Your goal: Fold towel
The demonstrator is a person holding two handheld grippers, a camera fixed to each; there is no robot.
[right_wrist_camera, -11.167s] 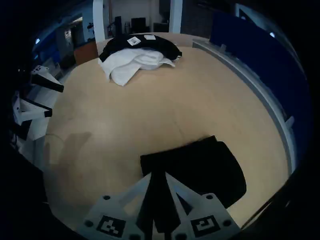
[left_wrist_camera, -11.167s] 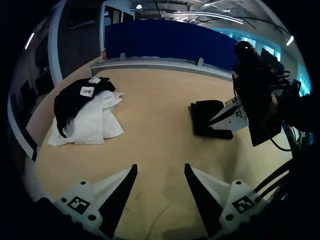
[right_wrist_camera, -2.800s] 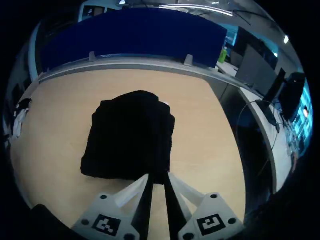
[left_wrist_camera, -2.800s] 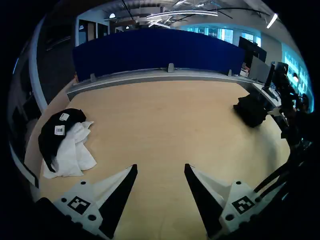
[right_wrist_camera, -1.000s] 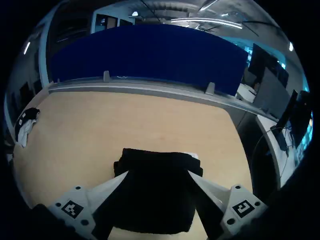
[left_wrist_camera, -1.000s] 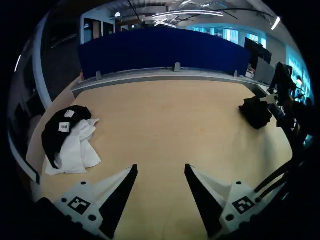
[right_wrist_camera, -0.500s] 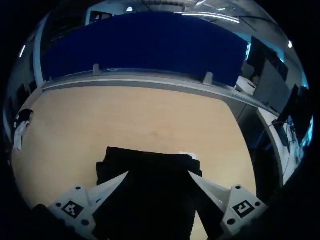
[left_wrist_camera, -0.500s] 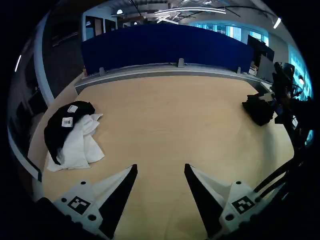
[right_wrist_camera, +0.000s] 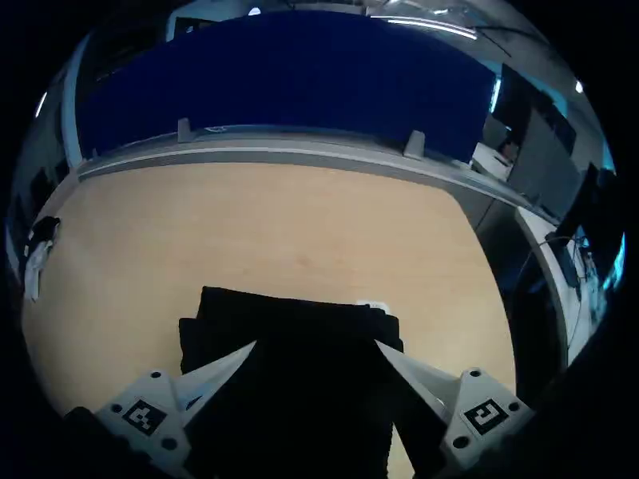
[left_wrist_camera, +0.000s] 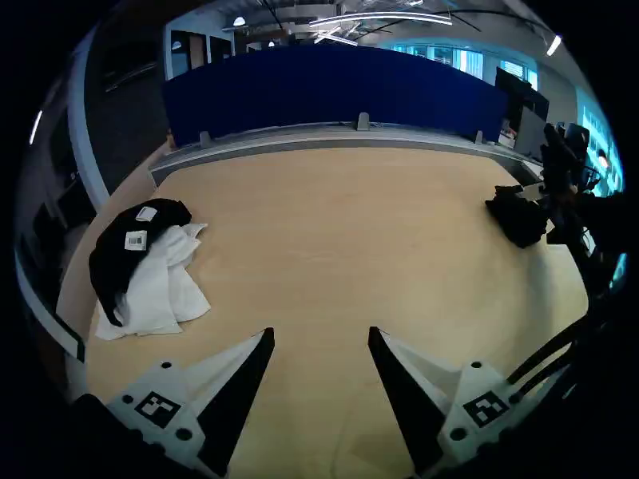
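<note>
- Left claw (left_wrist_camera: 319, 331): I read its two fingers as spread wide apart, with nothing between them. Bare wood shows through the gap.
- The left claw hangs above the near edge of the surface (left_wrist_camera: 343, 231), a light wooden top that runs ahead of the claw to a blue partition (left_wrist_camera: 335, 88).
- Right claw (right_wrist_camera: 315, 349): I read its fingers as spread wide as well. Neither finger presses on anything that I can make out.
- Task item: the folded black towel (right_wrist_camera: 287, 319) lies flat on the surface directly under and between the right claw's fingers. Its far edge reaches a little ahead of the fingertips, and its left corner extends past the left finger.
- A small white tag (right_wrist_camera: 374, 306) sits at the towel's far right corner, just ahead of the right finger.
- In the left gripper view, the same towel lies far ahead and to the right of the left claw, close to the right edge of the surface. The dark body of the right claw stands just beside it.
- A loose pile of black and white cloths (left_wrist_camera: 148, 275) lies ahead and to the left of the left claw, well apart from the folded towel. The black cloth lies over the white one and carries two white labels (left_wrist_camera: 136, 239).
</note>
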